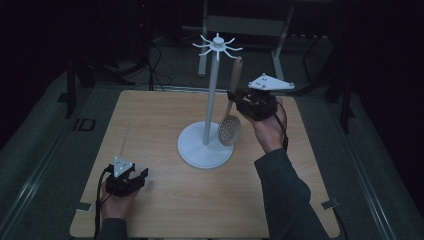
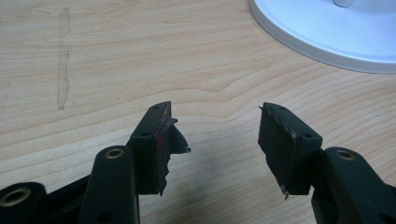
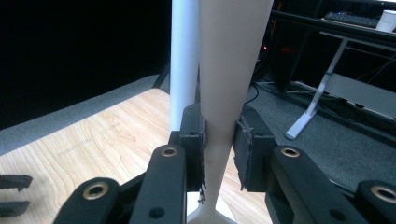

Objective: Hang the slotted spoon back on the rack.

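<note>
While the right gripper (image 1: 234,99) clamps the spoon (image 1: 230,123) handle, the stand (image 1: 206,145) sits centre table. At 7 o'clock, the left gripper (image 2: 219,140) rests with jaws apart.

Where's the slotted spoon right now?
In the high view the slotted spoon hangs upright right of centre, its handle clamped in the right gripper, its perforated bowl just right of the white stand pole, above the base.

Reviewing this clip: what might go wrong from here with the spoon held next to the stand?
The right gripper clamps the slotted spoon by its narrow handle; it might pivot or slip. The bowl hangs close to the white stand, so a swing may knock the pole. The left gripper rests open, away from the base, so nothing steadies the stand.
</note>
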A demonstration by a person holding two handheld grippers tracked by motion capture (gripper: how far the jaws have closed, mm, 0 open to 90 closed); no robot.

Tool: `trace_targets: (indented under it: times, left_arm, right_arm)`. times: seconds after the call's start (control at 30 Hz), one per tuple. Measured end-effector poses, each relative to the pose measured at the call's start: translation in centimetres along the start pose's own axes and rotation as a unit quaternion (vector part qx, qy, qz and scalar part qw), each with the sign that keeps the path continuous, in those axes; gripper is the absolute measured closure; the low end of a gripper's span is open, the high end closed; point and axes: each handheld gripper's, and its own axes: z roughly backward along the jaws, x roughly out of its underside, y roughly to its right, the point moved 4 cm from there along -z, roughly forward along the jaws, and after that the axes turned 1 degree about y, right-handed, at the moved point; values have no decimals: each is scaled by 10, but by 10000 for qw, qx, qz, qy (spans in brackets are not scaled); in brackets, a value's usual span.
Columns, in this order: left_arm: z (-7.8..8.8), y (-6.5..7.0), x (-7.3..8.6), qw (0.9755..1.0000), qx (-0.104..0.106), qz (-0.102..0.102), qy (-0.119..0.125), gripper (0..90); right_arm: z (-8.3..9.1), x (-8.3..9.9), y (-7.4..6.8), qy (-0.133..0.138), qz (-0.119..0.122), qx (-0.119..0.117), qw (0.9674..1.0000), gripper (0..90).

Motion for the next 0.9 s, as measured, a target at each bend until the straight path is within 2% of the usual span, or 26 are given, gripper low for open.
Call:
trace_targets:
  times: [0.2,0.4,0.9]
  left_arm:
    - [0,0,0,10000,-6,1,7,453]
    - [0,0,0,10000,-10,6,10,453]
    - [1,-1,0,10000,-9,5,27,453]
  right_arm:
    - [3,-5,-1,67,-15,-28,10000,747]
    - [3,-9,-6,84,86,-89,9999,747]
    - [-4,-12,-7,17,-38,-102,9999,746]
